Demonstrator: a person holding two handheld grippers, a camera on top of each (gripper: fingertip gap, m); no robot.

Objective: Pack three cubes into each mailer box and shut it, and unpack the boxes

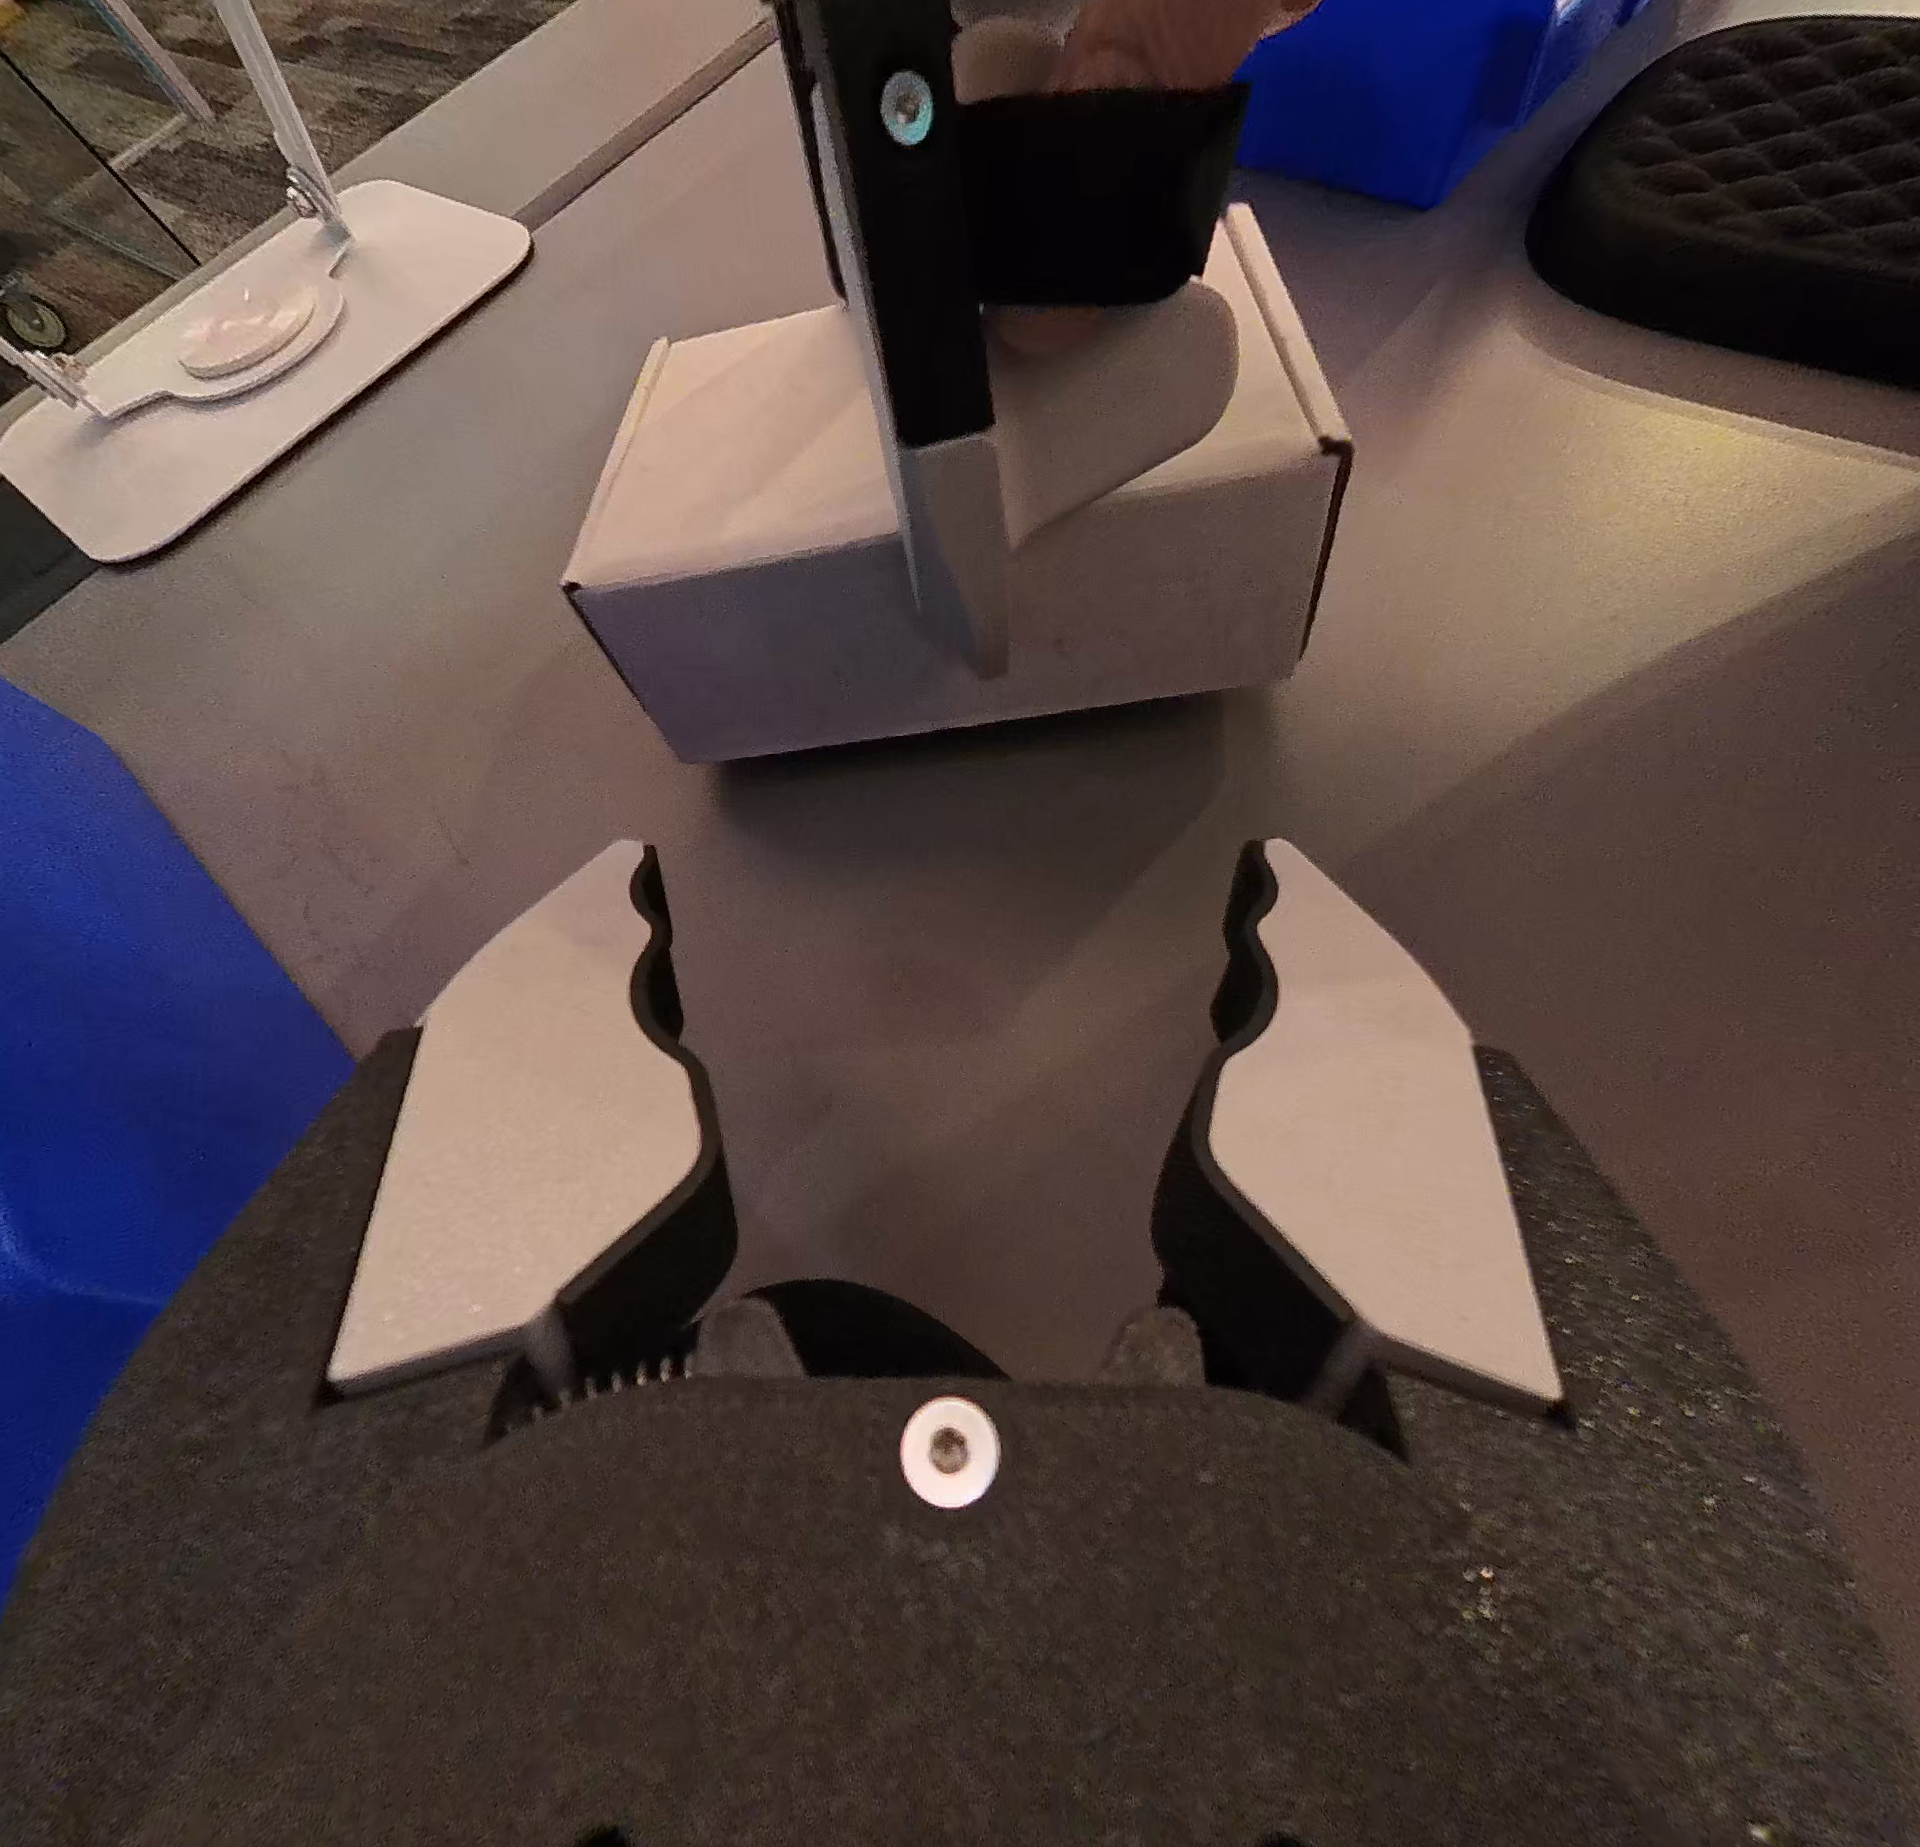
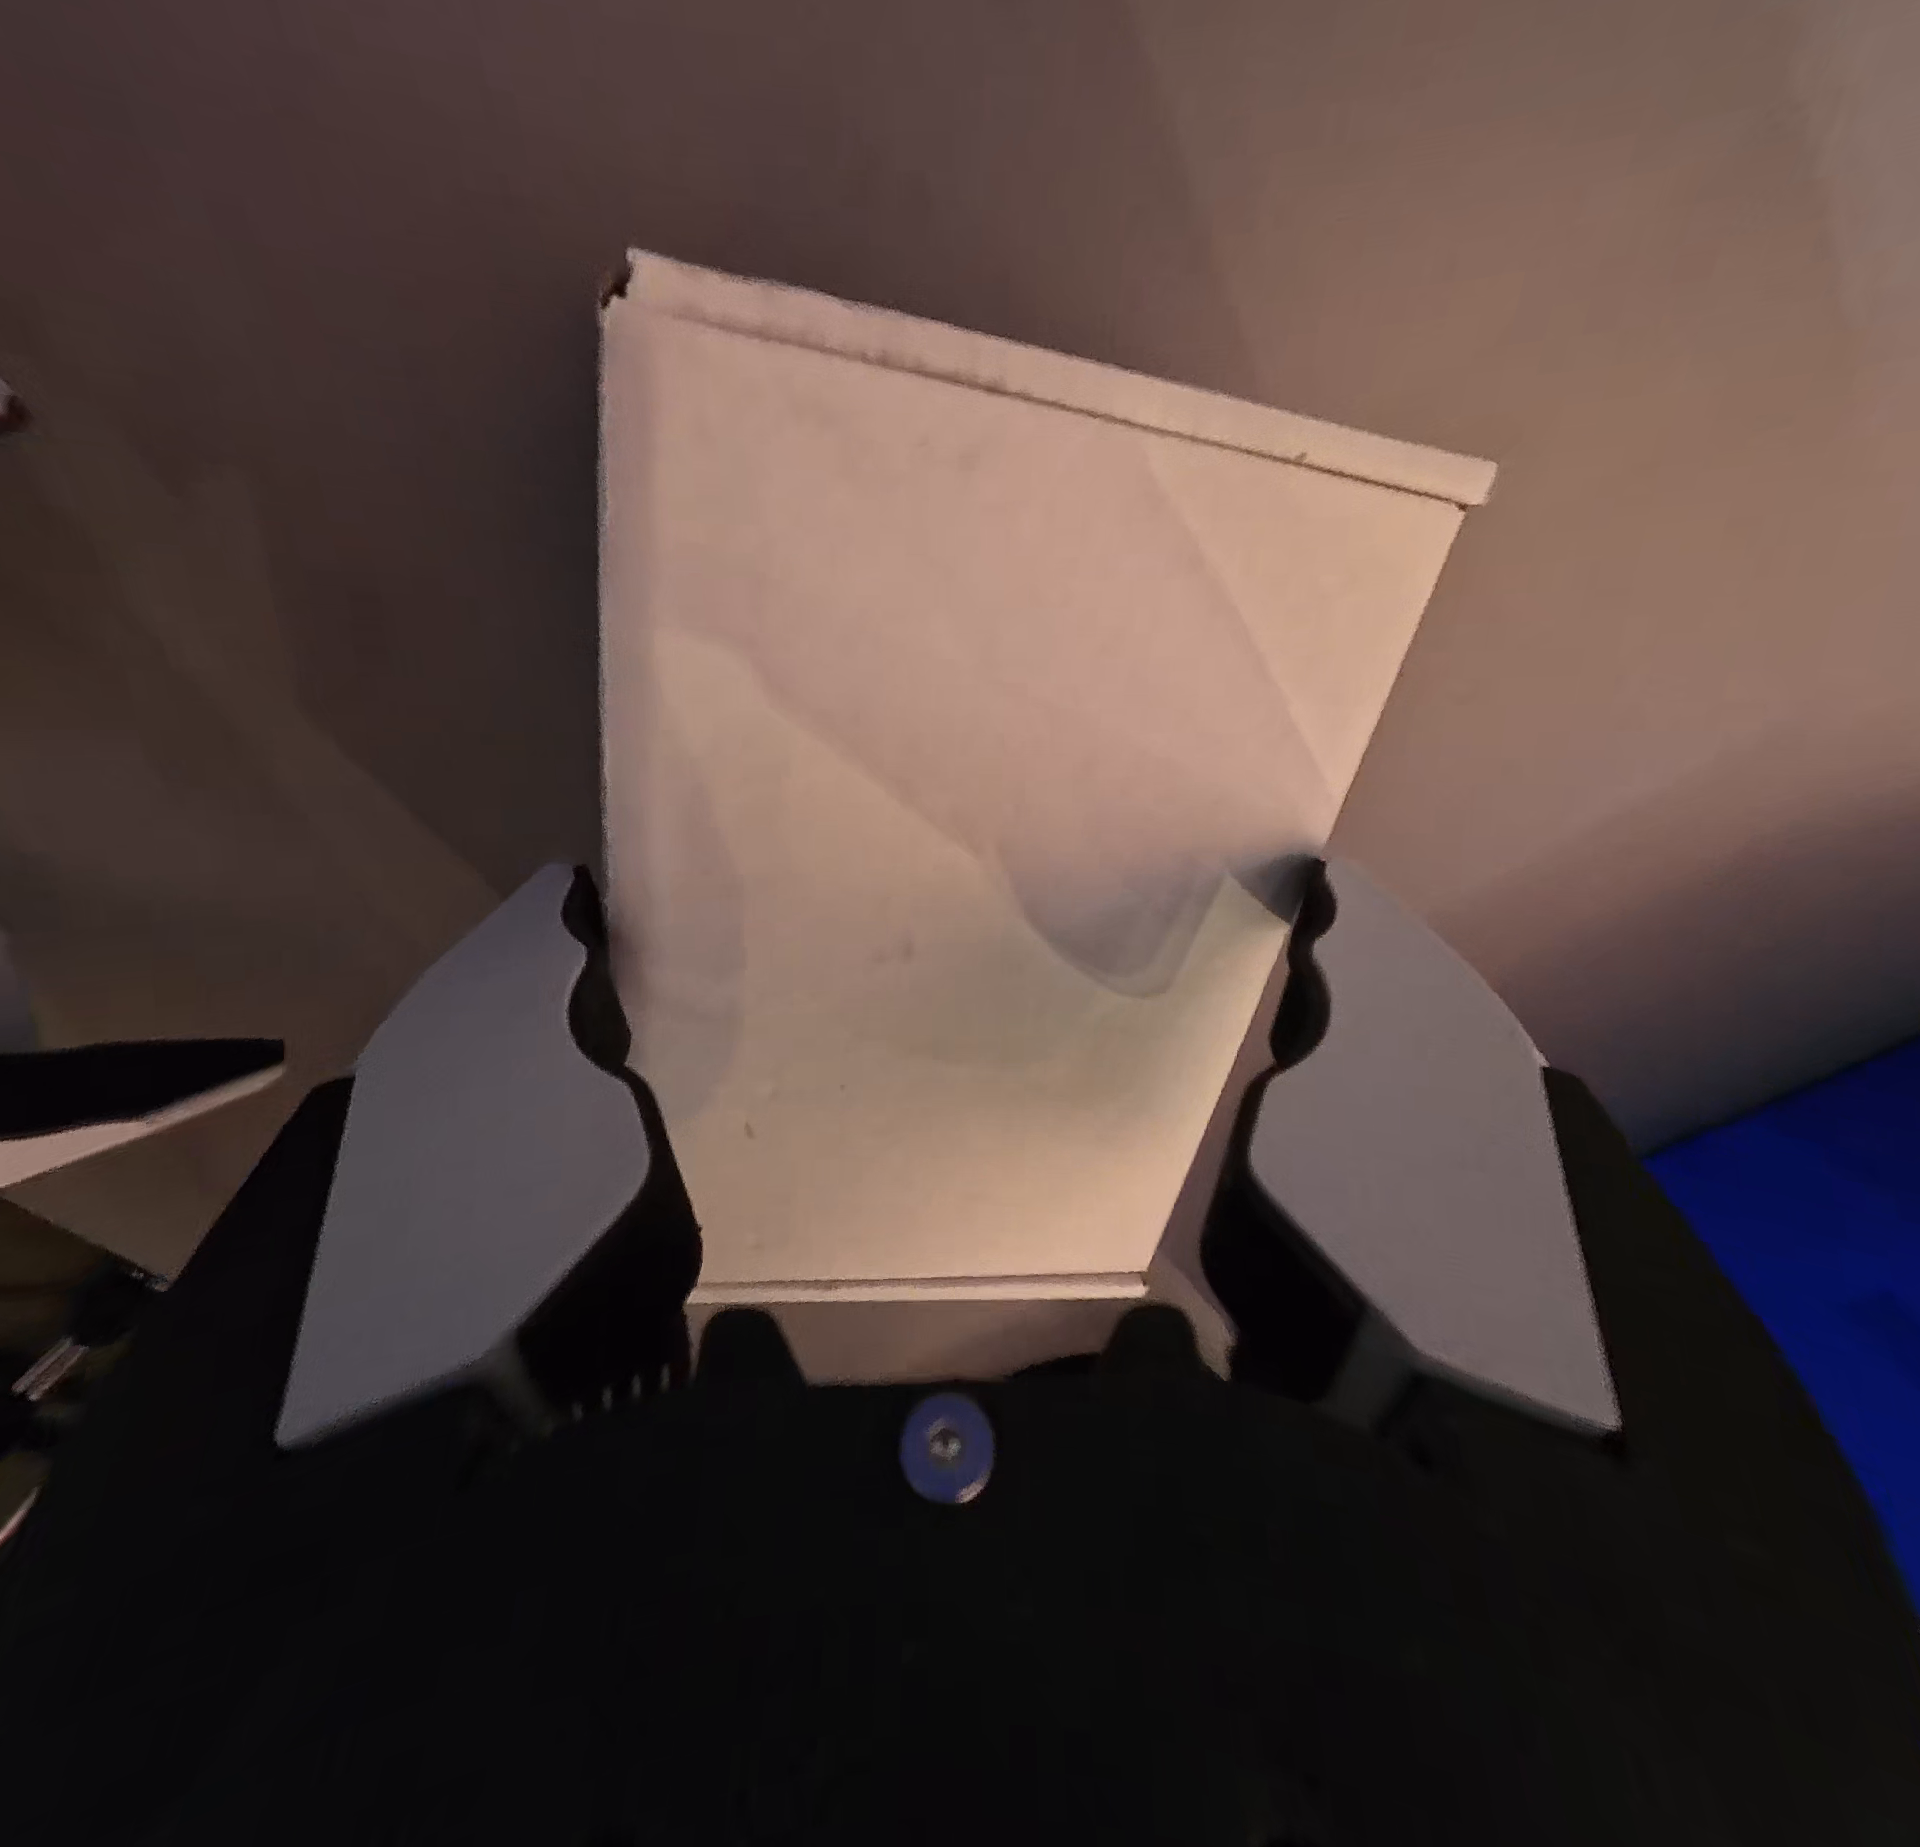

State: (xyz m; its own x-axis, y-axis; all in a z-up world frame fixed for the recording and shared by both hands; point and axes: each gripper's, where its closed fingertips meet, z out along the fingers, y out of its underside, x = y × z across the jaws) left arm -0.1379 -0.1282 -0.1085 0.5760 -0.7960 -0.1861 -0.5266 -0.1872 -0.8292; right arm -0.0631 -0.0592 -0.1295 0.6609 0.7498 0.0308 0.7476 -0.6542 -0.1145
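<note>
A closed white mailer box stands on the grey table. My right gripper comes down on it from above, held by a person's hand; one of its fingers lies down the box's near face. In the right wrist view the right gripper straddles the box lid, its jaws set wide with a pad against each side. My left gripper is open and empty, low over the table just in front of the box. No cubes are in view.
A blue bin sits close on the left and another behind the box; blue also shows in the right wrist view. A black quilted pad lies at the back right. A white stand base is at the back left.
</note>
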